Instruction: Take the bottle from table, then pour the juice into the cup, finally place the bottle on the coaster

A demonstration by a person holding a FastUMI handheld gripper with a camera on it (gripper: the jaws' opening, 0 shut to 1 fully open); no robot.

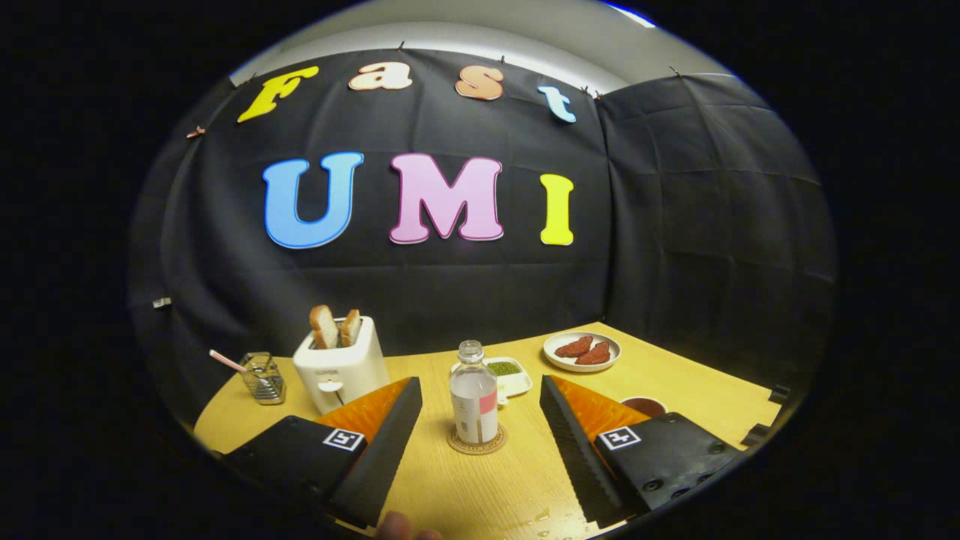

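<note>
Gripper [480,420] fingers spread wide apart, gripping nothing. Clear plastic bottle with white-and-pink label [473,396] stands upright on round cork coaster [477,441], between and just beyond the fingertips, touching neither. Dark red cup [645,406] sits partly hidden behind the right finger. On the light wooden tabletop [675,382]: white toaster holding 2 bread slices [339,365] toward the left edge; white plate with 2 reddish pieces [582,351] near the far corner. Droplets near the front edge.
</note>
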